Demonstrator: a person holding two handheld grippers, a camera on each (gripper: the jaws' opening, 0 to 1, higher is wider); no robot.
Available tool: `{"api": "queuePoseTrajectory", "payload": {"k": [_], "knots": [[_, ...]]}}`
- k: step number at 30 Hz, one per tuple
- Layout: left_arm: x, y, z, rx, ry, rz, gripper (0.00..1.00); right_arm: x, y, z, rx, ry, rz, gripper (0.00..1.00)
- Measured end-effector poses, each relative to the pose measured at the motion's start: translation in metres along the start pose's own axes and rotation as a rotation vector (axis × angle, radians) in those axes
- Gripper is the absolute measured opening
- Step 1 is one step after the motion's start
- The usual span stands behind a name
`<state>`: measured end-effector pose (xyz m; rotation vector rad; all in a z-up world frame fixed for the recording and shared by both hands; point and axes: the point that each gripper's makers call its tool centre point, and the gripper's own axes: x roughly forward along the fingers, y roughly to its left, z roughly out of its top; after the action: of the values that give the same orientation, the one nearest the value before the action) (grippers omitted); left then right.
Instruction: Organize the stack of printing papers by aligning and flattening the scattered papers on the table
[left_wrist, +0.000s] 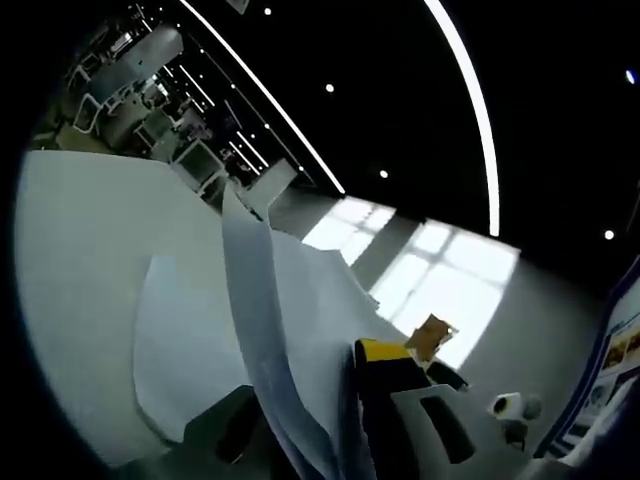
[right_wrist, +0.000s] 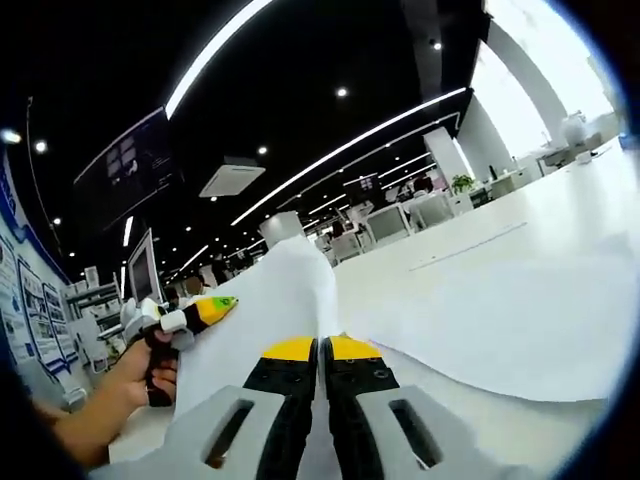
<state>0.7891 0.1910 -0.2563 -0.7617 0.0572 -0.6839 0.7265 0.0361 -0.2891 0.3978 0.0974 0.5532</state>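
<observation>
In the left gripper view a sheaf of white printing papers (left_wrist: 262, 330) stands on edge and rises from between the jaws of my left gripper (left_wrist: 310, 420), which is shut on it. More sheets (left_wrist: 190, 340) lie flat to its left on the white table (left_wrist: 80, 240). In the right gripper view my right gripper (right_wrist: 320, 350), yellow-tipped, is shut on a lifted white sheet (right_wrist: 285, 285). The left gripper (right_wrist: 195, 315), held by a person's hand (right_wrist: 135, 380), grips that sheet's left edge. Loose sheets (right_wrist: 500, 320) lie spread on the table (right_wrist: 560, 200) to the right.
Desks and chairs (left_wrist: 130, 90) stand beyond the table's far edge. A white roll (left_wrist: 505, 405) and a brown box (left_wrist: 432, 335) sit on the floor side. Shelves and a monitor (right_wrist: 140, 270) stand at the left; office desks (right_wrist: 400, 215) stand far behind.
</observation>
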Motion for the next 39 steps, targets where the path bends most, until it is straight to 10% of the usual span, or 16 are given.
{"api": "queuePoseTrajectory", "payload": {"k": [20,26,32,39], "knots": [[0.001,0.001,0.0,0.035,0.011,-0.004,0.06,-0.001,0.007,0.0,-0.013,-0.009,0.024,0.03],[0.001,0.003,0.001,0.048,0.013,0.002,0.06,-0.004,-0.003,-0.002,0.013,0.012,-0.009,0.24],[0.001,0.002,0.001,0.049,0.013,0.0,0.06,-0.011,-0.018,0.009,0.02,0.001,-0.016,0.24],[0.0,0.002,0.001,0.049,0.015,0.0,0.06,0.003,-0.016,0.011,-0.033,0.108,0.145,0.26]]}}
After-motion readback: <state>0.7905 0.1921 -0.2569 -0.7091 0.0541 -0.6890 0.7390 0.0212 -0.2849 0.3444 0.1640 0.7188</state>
